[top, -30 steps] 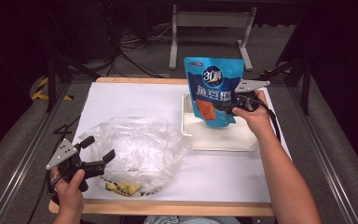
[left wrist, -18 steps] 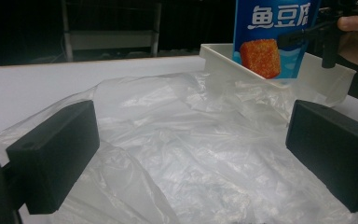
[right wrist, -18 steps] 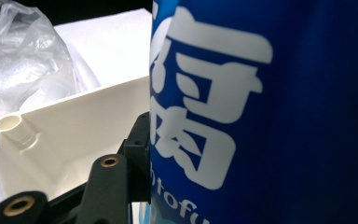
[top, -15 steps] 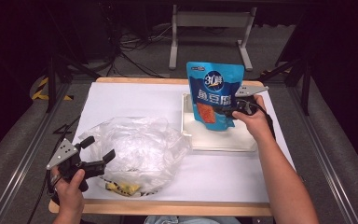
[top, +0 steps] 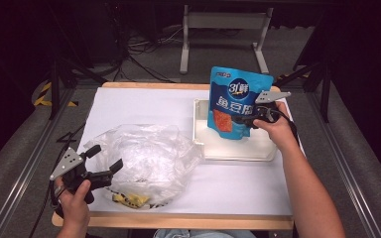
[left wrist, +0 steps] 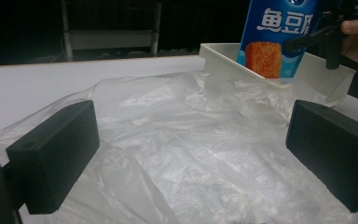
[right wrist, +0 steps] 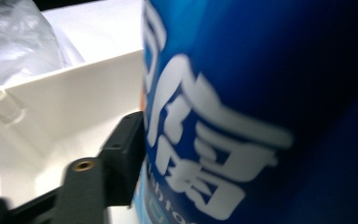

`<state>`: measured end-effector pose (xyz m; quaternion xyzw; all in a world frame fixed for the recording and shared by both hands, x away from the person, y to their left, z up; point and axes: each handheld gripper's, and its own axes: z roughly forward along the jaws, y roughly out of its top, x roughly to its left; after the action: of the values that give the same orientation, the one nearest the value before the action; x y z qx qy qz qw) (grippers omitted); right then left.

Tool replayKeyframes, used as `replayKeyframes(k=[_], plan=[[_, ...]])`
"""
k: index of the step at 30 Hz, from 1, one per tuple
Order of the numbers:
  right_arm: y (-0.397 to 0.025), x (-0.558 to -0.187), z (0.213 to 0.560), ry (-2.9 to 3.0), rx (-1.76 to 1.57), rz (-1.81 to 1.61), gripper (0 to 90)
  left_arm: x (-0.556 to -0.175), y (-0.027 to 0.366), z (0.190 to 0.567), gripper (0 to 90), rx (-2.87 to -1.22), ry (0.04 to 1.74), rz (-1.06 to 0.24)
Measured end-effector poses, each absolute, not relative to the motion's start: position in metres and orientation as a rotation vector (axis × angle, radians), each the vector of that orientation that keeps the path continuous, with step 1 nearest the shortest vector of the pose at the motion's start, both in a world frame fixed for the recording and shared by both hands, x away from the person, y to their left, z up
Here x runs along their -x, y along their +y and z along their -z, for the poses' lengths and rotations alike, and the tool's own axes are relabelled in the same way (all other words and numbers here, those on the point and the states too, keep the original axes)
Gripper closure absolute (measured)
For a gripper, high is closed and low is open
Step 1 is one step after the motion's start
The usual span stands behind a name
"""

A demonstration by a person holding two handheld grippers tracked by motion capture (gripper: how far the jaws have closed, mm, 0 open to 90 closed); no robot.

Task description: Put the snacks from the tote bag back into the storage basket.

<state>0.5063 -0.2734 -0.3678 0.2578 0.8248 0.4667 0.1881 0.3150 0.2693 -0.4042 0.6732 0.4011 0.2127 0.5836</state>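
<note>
Blue glossy snack pouch (top: 235, 101) with white lettering and an orange food picture stood upright, its long axis close to vertical, its bottom edge low in the shallow white plastic tray (top: 235, 148) at the far right of the white-covered table (top: 139, 106). Whether that edge touched the tray floor could not be told. The right gripper (top: 245, 120) was clamped on the pouch's right edge about halfway up, reaching in from the right; in the right gripper view one black jaw pressed against the pouch face (right wrist: 261, 112) with the tray wall (right wrist: 74, 107) behind it. The left gripper (top: 101, 167) sat well apart at the near left, jaws spread wide and empty, facing the crumpled clear plastic bag (top: 144, 156) that lay between it and the tray; the left gripper view showed the bag (left wrist: 191, 154) just ahead of its jaws and the pouch (left wrist: 275, 37) far beyond. The pouch therefore belonged to the right hand alone, and any lift or lowering would likely run along its vertical axis, straight above the tray.
</note>
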Motion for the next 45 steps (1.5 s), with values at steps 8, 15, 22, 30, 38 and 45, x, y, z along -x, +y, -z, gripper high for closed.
replayKeyframes(k=[8, 15, 22, 30, 38, 45], plan=[[-0.289, -0.504, 0.362, 2.298, -0.759, -1.243, 28.7, -0.315, 0.268, 0.404, 3.4, -1.569, 0.935, -0.494], [-0.289, -0.503, 0.364, 2.302, -0.752, -1.223, 27.9, -0.315, 0.268, 0.404, 3.4, -1.569, 0.934, -0.494], [-0.286, -0.497, 0.364, 2.288, -0.781, -1.228, 18.5, -0.315, 0.268, 0.405, 3.4, -1.569, 0.935, -0.492], [-0.289, -0.486, 0.354, 2.262, -0.781, -1.259, 14.1, -0.315, 0.268, 0.405, 3.4, -1.567, 0.934, -0.493], [-0.300, -0.474, 0.346, 2.228, -0.821, -1.281, 12.2, -0.316, 0.268, 0.405, 3.4, -1.568, 0.934, -0.492], [-0.308, -0.454, 0.335, 2.181, -0.882, -1.250, 10.5, -0.316, 0.267, 0.405, 3.4, -1.571, 0.933, -0.487]])
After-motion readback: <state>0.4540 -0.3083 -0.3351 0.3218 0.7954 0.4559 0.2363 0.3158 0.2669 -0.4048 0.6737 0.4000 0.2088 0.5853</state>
